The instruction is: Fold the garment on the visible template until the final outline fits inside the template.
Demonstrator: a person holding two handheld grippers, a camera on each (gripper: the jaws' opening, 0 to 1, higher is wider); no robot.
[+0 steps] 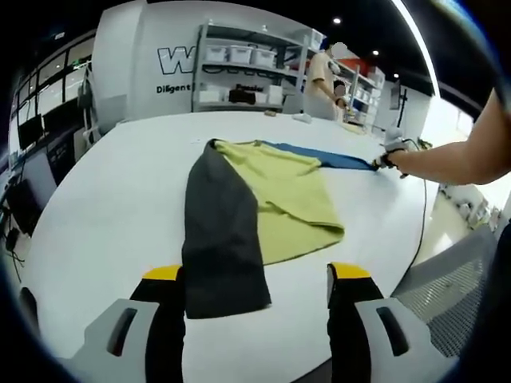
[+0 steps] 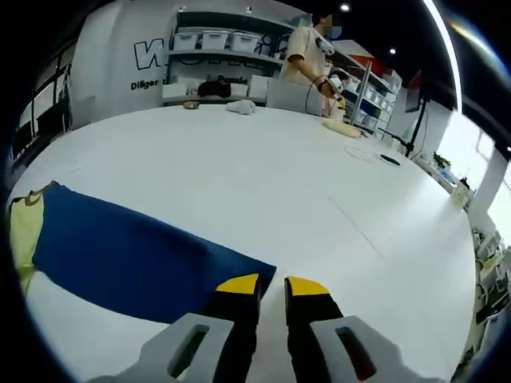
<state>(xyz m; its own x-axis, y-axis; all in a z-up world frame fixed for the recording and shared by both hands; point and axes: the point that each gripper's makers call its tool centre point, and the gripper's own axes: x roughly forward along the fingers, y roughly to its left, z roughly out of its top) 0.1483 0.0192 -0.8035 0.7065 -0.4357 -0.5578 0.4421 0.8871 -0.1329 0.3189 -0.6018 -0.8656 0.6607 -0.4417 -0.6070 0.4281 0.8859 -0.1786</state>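
Note:
A garment lies flat on the white table [image 1: 104,215]. Its yellow-green body [image 1: 287,199] sits in the middle, with a dark grey sleeve [image 1: 219,231] running toward me and a blue sleeve [image 1: 335,158] stretched out to the right. My left gripper [image 1: 255,275] is open, jaws wide apart on either side of the grey sleeve's end and not touching it. The right gripper [image 1: 386,159], held by a person's arm, sits at the blue sleeve's tip. In the right gripper view the right gripper [image 2: 273,283] is shut on the end of the blue sleeve [image 2: 120,247].
The table's right edge [image 1: 415,239] runs close to the blue sleeve's end. Shelves with white bins [image 1: 239,72] and a person [image 2: 307,56] stand behind the table. Small items [image 2: 239,106] and a cable [image 2: 367,152] lie on its far side.

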